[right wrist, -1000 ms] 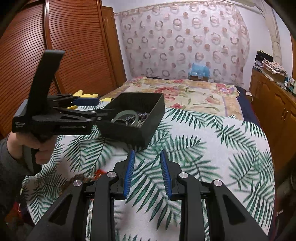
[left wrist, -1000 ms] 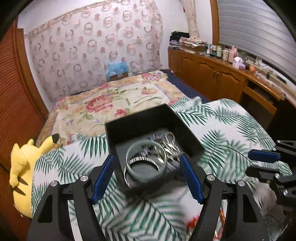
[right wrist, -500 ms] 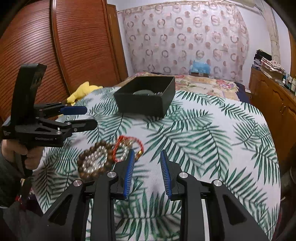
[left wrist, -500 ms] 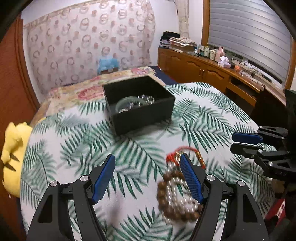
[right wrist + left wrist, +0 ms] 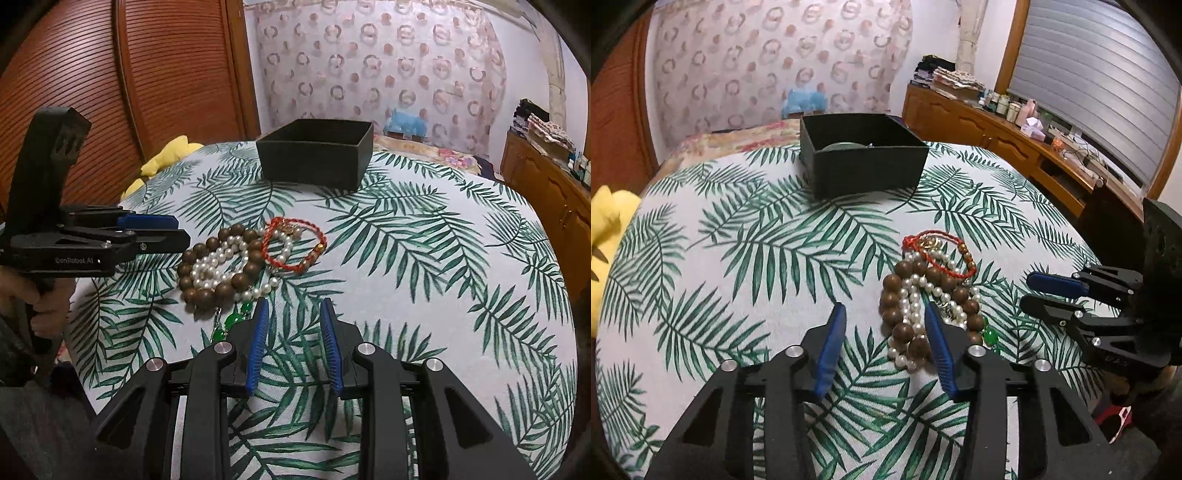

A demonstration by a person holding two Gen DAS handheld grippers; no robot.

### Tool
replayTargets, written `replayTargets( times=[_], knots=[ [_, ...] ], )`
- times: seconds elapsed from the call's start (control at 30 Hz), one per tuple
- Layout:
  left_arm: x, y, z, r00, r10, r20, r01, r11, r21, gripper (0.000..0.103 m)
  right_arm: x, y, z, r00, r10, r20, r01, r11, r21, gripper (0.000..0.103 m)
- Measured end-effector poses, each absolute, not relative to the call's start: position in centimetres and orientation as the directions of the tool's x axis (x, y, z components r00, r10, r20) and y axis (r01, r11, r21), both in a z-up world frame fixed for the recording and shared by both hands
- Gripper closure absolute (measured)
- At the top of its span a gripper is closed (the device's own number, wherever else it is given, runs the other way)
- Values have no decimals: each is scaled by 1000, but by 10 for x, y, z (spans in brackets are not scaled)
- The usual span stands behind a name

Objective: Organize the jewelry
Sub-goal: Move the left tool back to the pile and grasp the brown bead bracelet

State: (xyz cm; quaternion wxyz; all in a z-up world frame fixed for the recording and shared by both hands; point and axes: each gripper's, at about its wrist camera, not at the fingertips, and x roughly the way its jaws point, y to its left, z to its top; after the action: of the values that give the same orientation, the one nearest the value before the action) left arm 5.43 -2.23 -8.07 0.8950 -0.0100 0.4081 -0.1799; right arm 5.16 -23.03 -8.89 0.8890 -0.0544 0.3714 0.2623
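A black open box (image 5: 864,168) stands on the palm-leaf cloth, with a pale green bangle (image 5: 842,147) inside; it also shows in the right wrist view (image 5: 316,155). A heap of jewelry lies nearer me: a brown wooden bead bracelet (image 5: 905,314), a pearl strand (image 5: 916,295), a red cord bracelet (image 5: 942,254) and green beads (image 5: 990,336). The heap (image 5: 229,262) also shows in the right wrist view. My left gripper (image 5: 886,317) is open and empty, just short of the heap, its right finger over the beads. My right gripper (image 5: 293,317) is open and empty, right of the heap.
A yellow plush toy (image 5: 605,236) lies at the left edge of the cloth. Wooden cabinets (image 5: 997,129) with bottles run along the right wall. A louvred wooden door (image 5: 155,81) stands at the left. A patterned curtain (image 5: 775,62) hangs behind the bed.
My left gripper has pulled back from the black box to the jewelry heap and its jaws have narrowed. The right gripper also drew back, so the box looks farther away.
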Motion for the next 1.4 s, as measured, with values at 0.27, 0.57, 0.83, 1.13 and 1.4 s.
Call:
replayTargets(
  times=[0.27, 0.57, 0.83, 1.13, 1.4],
  knots=[
    [64, -23, -95, 555, -349, -755, 301, 930, -209, 68, 49, -229, -94, 603, 413, -683, -500, 863, 80, 72],
    [79, -27, -97, 531, -375, -760, 286, 923, -256, 71, 49, -226, -96, 602, 404, -689, -504, 861, 65, 72],
    [65, -31, -87, 591, -330, -736, 293, 938, -185, 91, 50, -226, -98, 598, 401, -694, -500, 864, 69, 72],
    [31, -20, -39, 693, -348, -632, 312, 934, -173, 91, 51, -224, -99, 593, 393, -702, -501, 863, 60, 72],
    [9, -4, -18, 746, -327, -580, 298, 943, -149, 91, 49, -219, -96, 579, 401, -709, -512, 857, 67, 72]
  ],
)
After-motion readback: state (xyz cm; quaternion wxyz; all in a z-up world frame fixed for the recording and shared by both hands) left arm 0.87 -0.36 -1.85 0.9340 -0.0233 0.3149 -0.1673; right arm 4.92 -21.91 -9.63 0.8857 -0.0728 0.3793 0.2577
